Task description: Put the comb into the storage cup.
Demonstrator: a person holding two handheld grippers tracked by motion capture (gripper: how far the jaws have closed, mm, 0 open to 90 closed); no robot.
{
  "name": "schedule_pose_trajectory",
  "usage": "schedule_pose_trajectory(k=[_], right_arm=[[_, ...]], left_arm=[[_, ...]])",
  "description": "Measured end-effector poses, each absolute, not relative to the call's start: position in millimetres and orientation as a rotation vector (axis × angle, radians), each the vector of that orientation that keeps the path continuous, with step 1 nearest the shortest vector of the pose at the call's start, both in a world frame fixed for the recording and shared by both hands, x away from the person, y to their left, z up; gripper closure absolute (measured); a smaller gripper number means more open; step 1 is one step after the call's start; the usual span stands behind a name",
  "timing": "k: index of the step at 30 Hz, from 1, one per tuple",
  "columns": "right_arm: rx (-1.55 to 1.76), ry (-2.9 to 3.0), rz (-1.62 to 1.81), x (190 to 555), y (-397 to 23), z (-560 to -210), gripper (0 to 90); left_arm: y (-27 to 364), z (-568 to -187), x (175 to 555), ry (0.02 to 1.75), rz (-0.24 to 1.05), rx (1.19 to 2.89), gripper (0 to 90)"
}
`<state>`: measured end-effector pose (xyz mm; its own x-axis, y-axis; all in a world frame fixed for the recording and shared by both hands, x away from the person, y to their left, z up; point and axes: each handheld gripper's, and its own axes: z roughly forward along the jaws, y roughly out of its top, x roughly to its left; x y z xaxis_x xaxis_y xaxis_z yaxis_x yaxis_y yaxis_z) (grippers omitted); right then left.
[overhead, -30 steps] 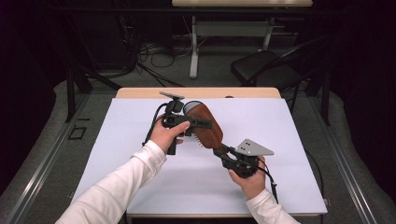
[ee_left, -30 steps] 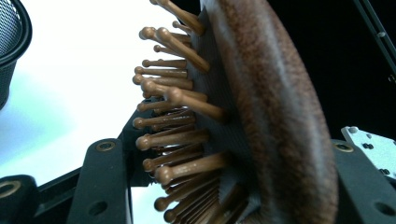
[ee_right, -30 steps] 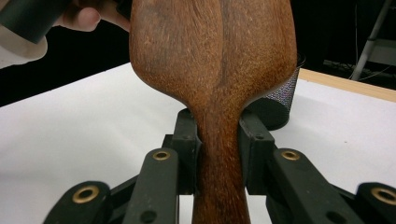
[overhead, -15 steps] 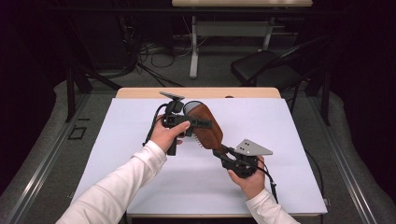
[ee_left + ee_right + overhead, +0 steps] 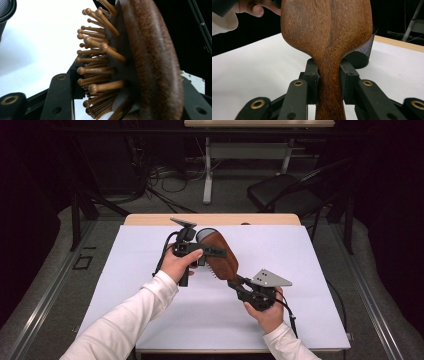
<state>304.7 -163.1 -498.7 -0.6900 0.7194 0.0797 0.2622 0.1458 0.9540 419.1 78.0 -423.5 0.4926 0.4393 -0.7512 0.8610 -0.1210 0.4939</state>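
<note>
wooden hairbrush [image 5: 222, 257] over white bench [image 5: 320, 270] | left hand-held gripper [image 5: 200, 254] just closing, now clamping brush head | right hand-held gripper [image 5: 239, 284] clamping handle | readying handover

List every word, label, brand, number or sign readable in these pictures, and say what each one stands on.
None: no readable text stands on anything here.
The wooden hairbrush bears only bare wood grain on its back and handle, no brand mark.
The white table cover is plain.
The black mesh cup carries no label.
The grey plate on the right gripper is blank, as is the black body of the left gripper.
</note>
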Motion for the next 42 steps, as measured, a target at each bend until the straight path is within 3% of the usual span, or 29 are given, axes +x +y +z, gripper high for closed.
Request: schedule_pose_trajectory(k=[30, 42], right_arm=[[0.963, 2.025, 1.587, 306.4, -165.4, -499.0, 69.7], [0.989, 2.023, 1.606, 309.6, -167.8, -499.8, 64.6]], left_arm=[[77.7, -425.2, 420.9, 1.145, -0.564, 1.721, 48.6], [78.1, -426.6, 423.0, 1.159, -0.561, 1.715, 49.0]])
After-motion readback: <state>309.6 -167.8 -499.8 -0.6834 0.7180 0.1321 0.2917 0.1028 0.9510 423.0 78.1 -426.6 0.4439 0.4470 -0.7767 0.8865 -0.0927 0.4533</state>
